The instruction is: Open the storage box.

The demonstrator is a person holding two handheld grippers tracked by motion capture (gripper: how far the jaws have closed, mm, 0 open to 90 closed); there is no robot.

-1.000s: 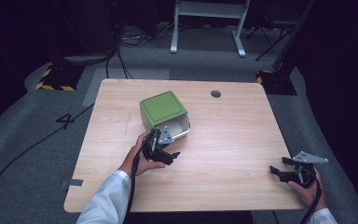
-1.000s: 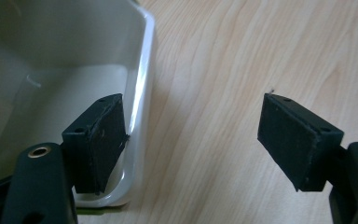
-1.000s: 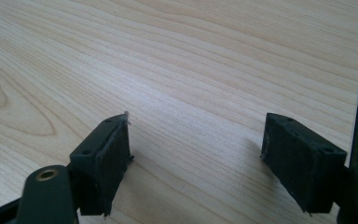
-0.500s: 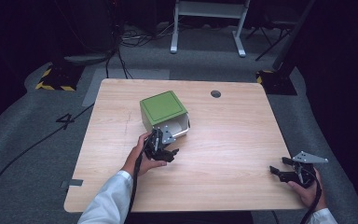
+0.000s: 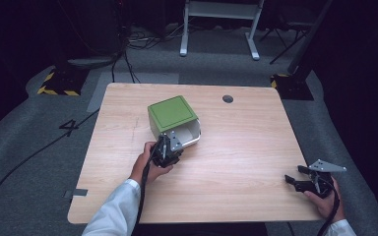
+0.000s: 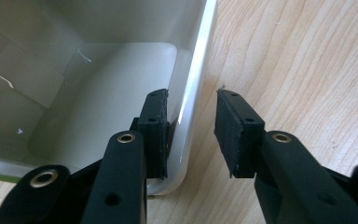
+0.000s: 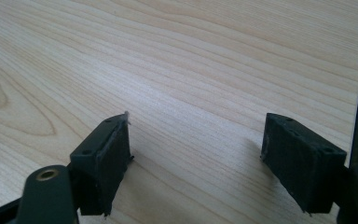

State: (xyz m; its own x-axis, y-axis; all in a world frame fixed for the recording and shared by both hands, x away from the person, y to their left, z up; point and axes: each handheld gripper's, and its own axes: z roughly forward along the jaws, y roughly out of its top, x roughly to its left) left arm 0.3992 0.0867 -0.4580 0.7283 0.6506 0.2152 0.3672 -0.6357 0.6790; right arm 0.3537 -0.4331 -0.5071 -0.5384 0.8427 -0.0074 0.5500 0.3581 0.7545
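I can read one mark: a black "4" on the grey floor, off the left edge of the table. No brand or label shows on anything else.

My eye is on the green box, lying tipped on its side near the middle of the table, left of the round grommet hole. Its green face is turned up, and the open mouth shows a plain white inside with rounded corners and a thin white rim.

My left gripper sits at that mouth: its jaws have just been closing, with the rim between them. One pad lies against the inner wall, while the other stands off the outside, so there is no clamp yet.

My right gripper rests well away from the box, at the table's near right corner, jaws spread wide over bare wood.
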